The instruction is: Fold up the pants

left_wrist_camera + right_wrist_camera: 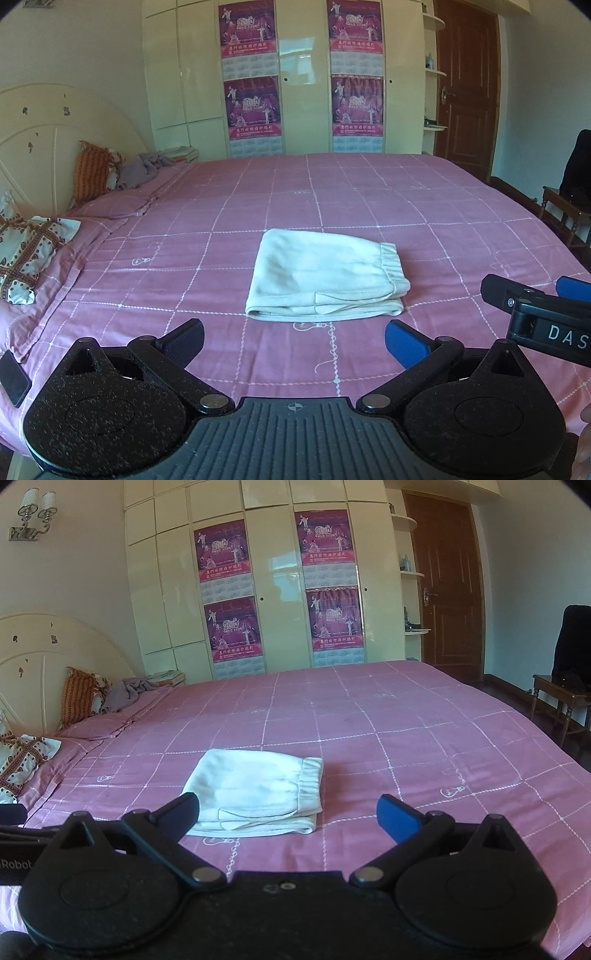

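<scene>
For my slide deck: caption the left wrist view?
Folded white pants lie on the pink bedspread, left claw open and empty.

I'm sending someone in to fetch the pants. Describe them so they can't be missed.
Start at the big bed with the pink grid-patterned sheet in front of the cream wardrobe. Near the middle of its near half lie the folded cream-white pants, a compact rectangle with the gathered elastic waistband on the right. They are the only pale, neatly folded item there; the patterned pillows sit by the headboard.

Folded pants (pixel 325 275) on bed (pixel 424 206), ahead of both grippers; pillows (pixel 33 251) far left; wardrobe (pixel 295 77) behind bed.
</scene>
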`<control>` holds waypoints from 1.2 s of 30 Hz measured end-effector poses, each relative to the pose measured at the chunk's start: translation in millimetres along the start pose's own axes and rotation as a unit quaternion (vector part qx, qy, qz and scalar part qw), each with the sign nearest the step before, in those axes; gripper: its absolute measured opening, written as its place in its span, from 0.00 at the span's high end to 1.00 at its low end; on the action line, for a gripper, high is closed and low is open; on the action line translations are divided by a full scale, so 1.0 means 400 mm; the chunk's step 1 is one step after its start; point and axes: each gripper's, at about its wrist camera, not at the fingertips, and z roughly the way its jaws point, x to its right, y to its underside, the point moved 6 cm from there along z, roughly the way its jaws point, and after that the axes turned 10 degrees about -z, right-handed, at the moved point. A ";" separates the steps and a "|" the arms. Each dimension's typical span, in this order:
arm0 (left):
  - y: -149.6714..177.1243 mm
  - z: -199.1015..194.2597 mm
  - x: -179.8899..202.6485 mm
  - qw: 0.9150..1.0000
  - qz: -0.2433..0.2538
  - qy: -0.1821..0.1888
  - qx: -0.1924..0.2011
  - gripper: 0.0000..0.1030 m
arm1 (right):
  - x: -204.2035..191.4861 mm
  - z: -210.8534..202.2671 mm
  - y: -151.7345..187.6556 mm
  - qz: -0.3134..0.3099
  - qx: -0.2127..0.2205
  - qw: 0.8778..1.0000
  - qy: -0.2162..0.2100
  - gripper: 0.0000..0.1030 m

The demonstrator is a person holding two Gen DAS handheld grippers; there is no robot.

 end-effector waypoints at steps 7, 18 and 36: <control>-0.003 0.008 0.003 1.000 -0.009 0.007 -0.005 0.00 | 0.001 -0.012 -0.003 -0.004 0.009 1.000 0.005 0.00; -0.005 0.017 0.007 1.000 -0.012 0.008 -0.005 0.00 | -0.003 -0.013 -0.004 -0.009 0.009 1.000 0.004 0.00; -0.005 0.019 0.007 1.000 -0.015 0.009 -0.004 0.00 | 0.002 -0.013 -0.007 -0.008 0.011 1.000 0.003 0.00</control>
